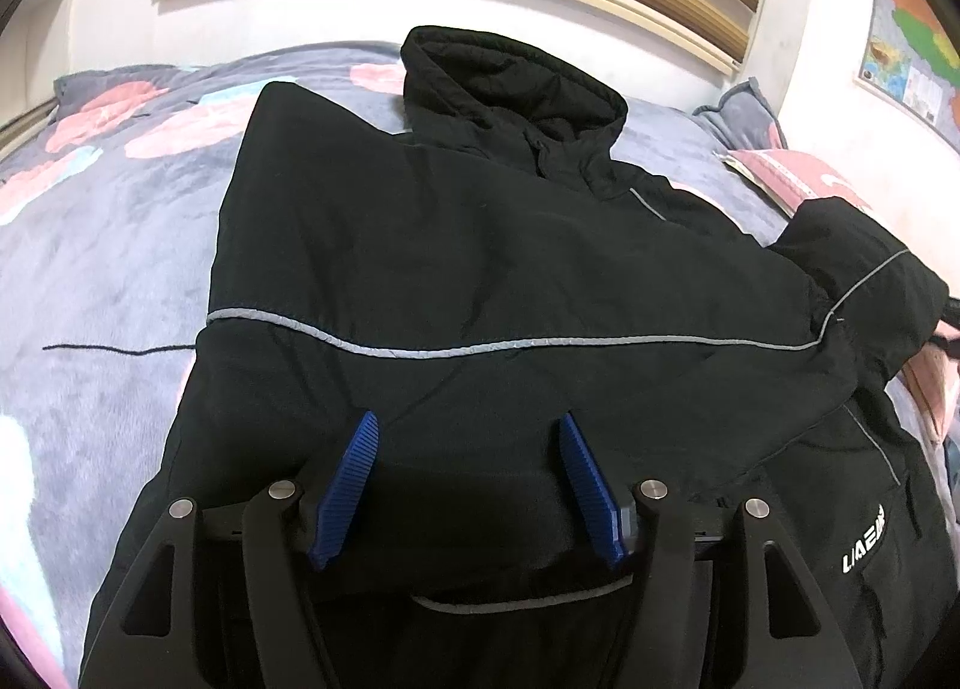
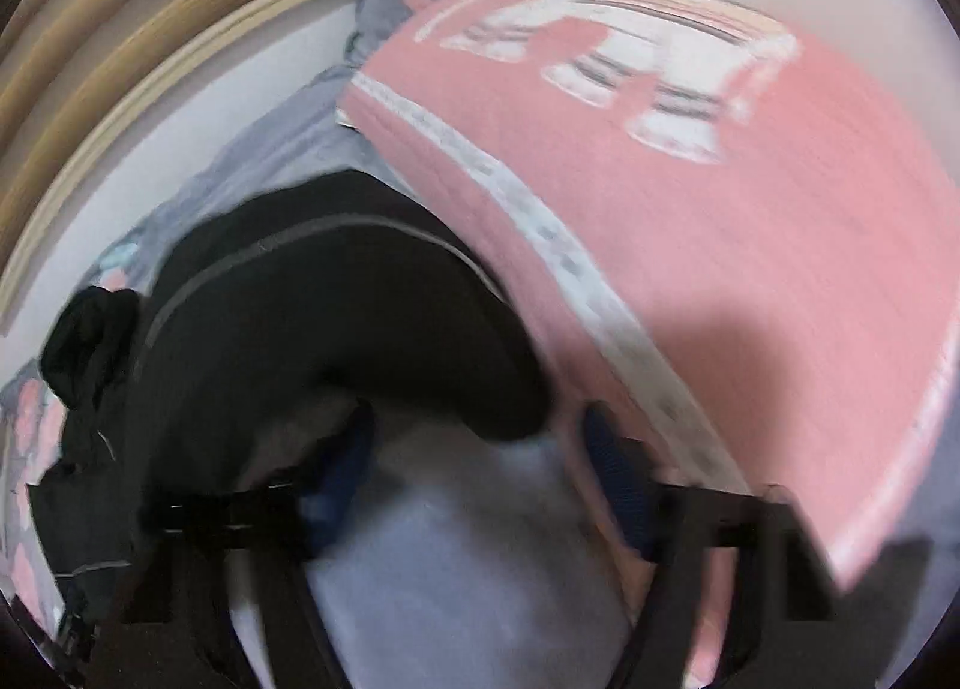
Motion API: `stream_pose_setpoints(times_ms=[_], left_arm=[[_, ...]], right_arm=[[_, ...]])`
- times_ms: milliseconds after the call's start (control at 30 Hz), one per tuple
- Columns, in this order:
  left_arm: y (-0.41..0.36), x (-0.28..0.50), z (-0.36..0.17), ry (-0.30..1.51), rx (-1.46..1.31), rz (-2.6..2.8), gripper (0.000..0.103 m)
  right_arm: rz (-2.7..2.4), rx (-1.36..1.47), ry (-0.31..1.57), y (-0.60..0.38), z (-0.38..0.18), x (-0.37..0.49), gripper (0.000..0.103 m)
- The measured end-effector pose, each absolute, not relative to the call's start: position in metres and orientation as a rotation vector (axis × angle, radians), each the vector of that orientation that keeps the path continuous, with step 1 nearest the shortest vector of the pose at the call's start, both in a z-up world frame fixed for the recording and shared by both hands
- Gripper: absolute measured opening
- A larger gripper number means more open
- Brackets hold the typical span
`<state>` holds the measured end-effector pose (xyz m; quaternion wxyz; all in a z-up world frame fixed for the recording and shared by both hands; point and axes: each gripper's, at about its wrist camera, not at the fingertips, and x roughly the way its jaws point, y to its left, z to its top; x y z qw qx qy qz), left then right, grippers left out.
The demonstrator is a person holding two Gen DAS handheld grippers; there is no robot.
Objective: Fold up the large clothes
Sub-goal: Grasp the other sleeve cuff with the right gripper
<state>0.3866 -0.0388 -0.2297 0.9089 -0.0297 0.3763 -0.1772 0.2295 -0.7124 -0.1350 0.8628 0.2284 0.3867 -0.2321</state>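
A black hooded jacket [image 1: 480, 269] lies spread on a bed covered by a grey fleece blanket [image 1: 108, 245] with pink blotches. Its long axis runs from the hood [image 1: 510, 83], farthest away, down to the hem nearest the left hand-held gripper [image 1: 468, 431]. That gripper hovers directly over the jacket's lower body, its blue ribbed pads [image 1: 354, 479] standing well apart and holding nothing. One sleeve [image 1: 864, 263] stretches off the jacket's right side toward a pink pillow [image 2: 690, 245]. The right hand-held gripper [image 2: 480, 419] sits just beside that sleeve's end; the view is smeared, but its fingers appear apart with the dark cuff [image 2: 504, 407] between them, not clearly pinched. The right hand seems nearer the sleeve. The fabric looks smooth, thin, lightly padded, with a grey reflective stripe [image 1: 480, 344].
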Motion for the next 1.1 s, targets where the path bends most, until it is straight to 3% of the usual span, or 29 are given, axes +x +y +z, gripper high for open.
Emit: stream_pose_setpoints(times_ms=[33, 100, 267, 367, 400, 467, 500, 533, 867, 1100], left_arm=[[-0.038, 0.387, -0.230, 0.776, -0.063, -0.367, 0.065], [-0.038, 0.387, -0.230, 0.776, -0.063, -0.369, 0.065], [-0.038, 0.388, -0.230, 0.776, -0.063, -0.368, 0.065], [-0.038, 0.388, -0.230, 0.776, -0.064, -0.368, 0.065], [-0.038, 0.387, -0.230, 0.776, -0.064, -0.369, 0.065], [-0.038, 0.387, -0.230, 0.776, -0.066, -0.369, 0.065], [-0.038, 0.388, -0.230, 0.775, -0.065, -0.369, 0.065], [-0.038, 0.387, -0.230, 0.775, -0.065, -0.369, 0.065], [-0.038, 0.387, -0.230, 0.775, -0.066, -0.368, 0.065], [-0.038, 0.387, -0.231, 0.773, -0.067, -0.368, 0.065]], right_arm=[[-0.510, 0.455, 0.813, -0.712, -0.131, 0.232, 0.019], [-0.534, 0.386, 0.773, -0.707, -0.108, 0.229, 0.017], [-0.594, 0.105, 0.553, -0.681, -0.014, 0.194, 0.016], [-0.587, 0.057, 0.586, -0.681, -0.002, 0.186, 0.018], [-0.594, 0.066, 0.626, -0.687, -0.009, 0.186, 0.024], [-0.618, 0.171, 0.738, -0.706, -0.034, 0.174, 0.046], [-0.598, 0.254, 0.752, -0.718, -0.045, 0.162, 0.063], [-0.579, 0.320, 0.747, -0.723, -0.053, 0.152, 0.070], [-0.437, 0.800, 0.587, -0.782, -0.074, 0.106, 0.076], [-0.460, 0.955, 0.689, -0.795, -0.121, 0.157, 0.079]])
